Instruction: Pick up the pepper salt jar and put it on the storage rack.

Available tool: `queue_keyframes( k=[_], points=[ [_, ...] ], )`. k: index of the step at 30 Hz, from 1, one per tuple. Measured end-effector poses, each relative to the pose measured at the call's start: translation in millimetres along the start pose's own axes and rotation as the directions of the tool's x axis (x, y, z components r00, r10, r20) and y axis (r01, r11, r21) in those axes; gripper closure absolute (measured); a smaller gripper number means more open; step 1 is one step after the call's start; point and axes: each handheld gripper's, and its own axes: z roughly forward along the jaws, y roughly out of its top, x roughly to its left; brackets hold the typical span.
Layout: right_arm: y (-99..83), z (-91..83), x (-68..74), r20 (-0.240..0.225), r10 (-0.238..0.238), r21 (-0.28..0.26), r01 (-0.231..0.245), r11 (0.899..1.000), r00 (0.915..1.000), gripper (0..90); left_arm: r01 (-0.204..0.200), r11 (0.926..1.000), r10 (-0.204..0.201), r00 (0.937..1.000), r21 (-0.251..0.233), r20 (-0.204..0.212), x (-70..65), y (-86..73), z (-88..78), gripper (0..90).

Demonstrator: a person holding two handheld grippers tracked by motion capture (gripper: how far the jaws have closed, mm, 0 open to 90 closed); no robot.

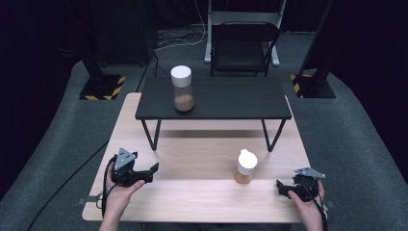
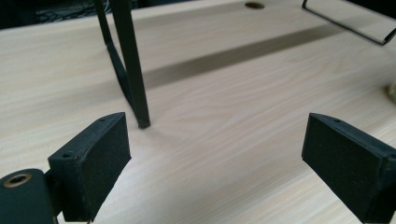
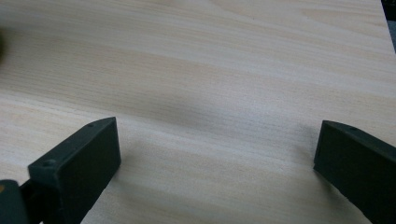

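Right now it's the start of a reach: both grippers sit low at the near edge of the light wood table [image 1: 202, 192], nothing held yet. Left gripper [image 1: 153, 169] has its jaws spread wide, only bare wood and a black leg of the riser shelf [image 2: 133, 70] ahead of its pads [image 2: 95, 163]. Right gripper [image 1: 281, 186] is also spread wide, bare wood between its pads [image 3: 79, 163].

Nearest thing is the small spice jar w/ white cap [image 1: 246, 166], upright, brown powder low inside, just ahead of the right fingertips and toward the table's middle, not touching. A taller white-capped jar [image 1: 182, 88] w/ similar powder stands on the black shelf [image 1: 226, 98], well beyond the left fingers.

Next move, I'd judge: right gripper swings toward the small jar, straddles the body below the cap, closes gently so it doesn't tip.

Room's dark: grey carpet, black folding chair [image 1: 243, 48] behind the shelf, stand bases w/ yellow-black hazard tape [image 1: 102, 87], cables on the floor
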Motion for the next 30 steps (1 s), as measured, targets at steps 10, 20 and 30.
queue_keyframes(
  k=[10,20,30],
  points=[
    [0.0,0.0,0.0,0.000,0.000,0.000,0.000,1.000,1.0000,0.0,0.032,0.9956,-0.027,0.9977,0.088,-0.063,5.4,-22.0,22.2,7.6],
    [0.0,0.0,-0.3,-0.004,-0.003,0.000,0.003,1.000,1.0000,0.0,0.071,0.9816,-0.059,0.9958,0.177,-0.071,11.4,-25.8,40.7,7.6],
    [0.2,0.2,-0.1,-0.005,-0.004,0.000,0.004,1.000,1.0000,0.0,0.071,0.9714,-0.046,0.9923,0.227,-0.115,0.9,-21.0,47.8,7.4]
  ],
)
